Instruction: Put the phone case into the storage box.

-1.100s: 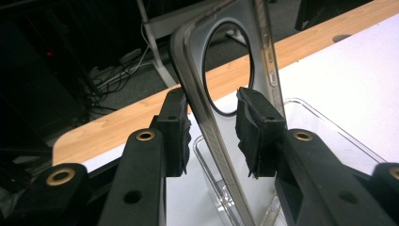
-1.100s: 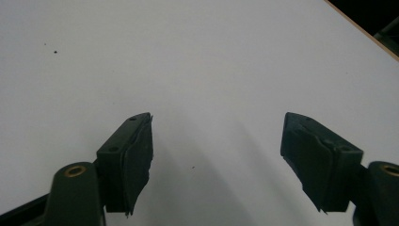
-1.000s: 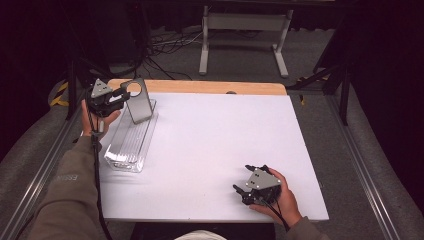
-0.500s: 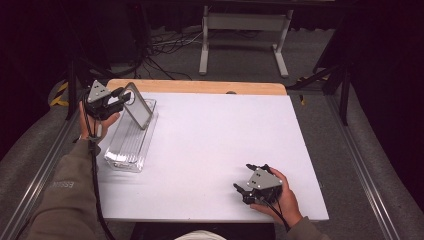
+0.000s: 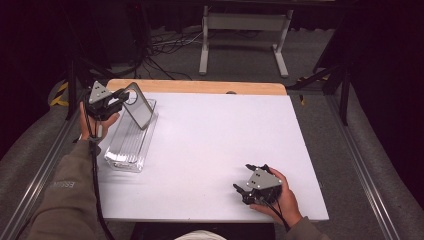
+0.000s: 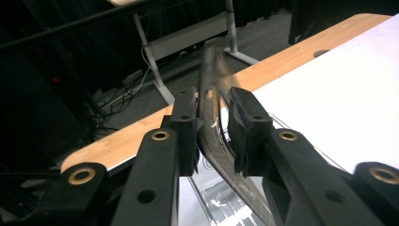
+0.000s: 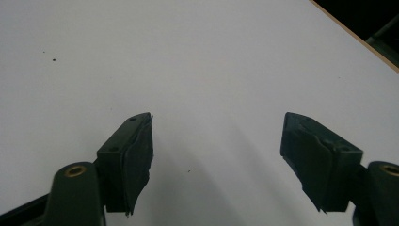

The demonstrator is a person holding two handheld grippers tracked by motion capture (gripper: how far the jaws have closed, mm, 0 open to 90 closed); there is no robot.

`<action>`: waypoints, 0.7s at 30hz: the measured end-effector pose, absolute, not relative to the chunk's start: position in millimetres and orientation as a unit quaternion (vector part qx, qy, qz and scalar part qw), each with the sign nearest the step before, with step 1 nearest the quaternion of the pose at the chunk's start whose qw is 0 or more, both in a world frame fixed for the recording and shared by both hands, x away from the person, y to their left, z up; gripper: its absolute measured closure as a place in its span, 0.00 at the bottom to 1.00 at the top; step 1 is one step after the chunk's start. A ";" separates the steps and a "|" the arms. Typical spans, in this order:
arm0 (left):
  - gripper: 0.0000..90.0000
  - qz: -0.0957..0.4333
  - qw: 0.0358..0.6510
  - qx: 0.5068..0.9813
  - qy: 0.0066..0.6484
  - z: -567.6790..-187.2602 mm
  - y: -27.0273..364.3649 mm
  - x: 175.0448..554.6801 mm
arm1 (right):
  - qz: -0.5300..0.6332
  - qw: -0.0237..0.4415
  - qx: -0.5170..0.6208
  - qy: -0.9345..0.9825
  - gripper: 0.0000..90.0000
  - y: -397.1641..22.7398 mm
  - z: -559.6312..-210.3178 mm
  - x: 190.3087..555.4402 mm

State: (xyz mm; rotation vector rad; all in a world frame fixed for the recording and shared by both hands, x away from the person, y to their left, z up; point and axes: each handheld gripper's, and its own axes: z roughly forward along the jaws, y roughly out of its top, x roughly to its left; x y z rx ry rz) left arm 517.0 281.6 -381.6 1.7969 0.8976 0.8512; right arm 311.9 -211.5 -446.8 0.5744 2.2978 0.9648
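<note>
The clear plastic box (image 5: 129, 142) lies along the left edge of the white worktop (image 5: 215, 145), its long side running away from the person, and its lid (image 5: 140, 105) stands raised and tilted at the far end of the box. Nearest the person, well apart from the box toward the worktop's front right corner, the right claw (image 5: 248, 186) rests in a hand on the bare white surface; in the right gripper view its jaws stand wide apart with nothing between them (image 7: 216, 155). Between that claw and the box the worktop is open white surface, with free room on every side up to the right edge. Farther off, at the far end of the box, the left claw (image 5: 121, 96) meets the lid's top edge. In the left gripper view the lid (image 6: 214, 117) runs edge-on between the pads (image 6: 188, 127), which have just been closing and now press on it from both sides. Beyond the box, a bare wooden strip (image 5: 200, 86) marks the worktop's far edge, and past it the floor carries cables and a grey stand (image 5: 245, 30).
</note>
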 end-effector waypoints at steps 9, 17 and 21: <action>0.85 0.338 0.466 0.737 0.354 -372.2 272.6 541.5 | 0.360 0.283 0.216 0.862 0.30 -211.9 -447.8 312.6; 0.85 0.332 0.470 0.759 0.306 -364.2 263.7 559.7 | 0.356 0.279 0.222 0.864 0.30 -214.0 -451.6 315.9; 0.84 0.340 0.467 0.764 0.287 -362.8 264.7 568.1 | 0.353 0.276 0.224 0.866 0.30 -213.8 -453.7 317.3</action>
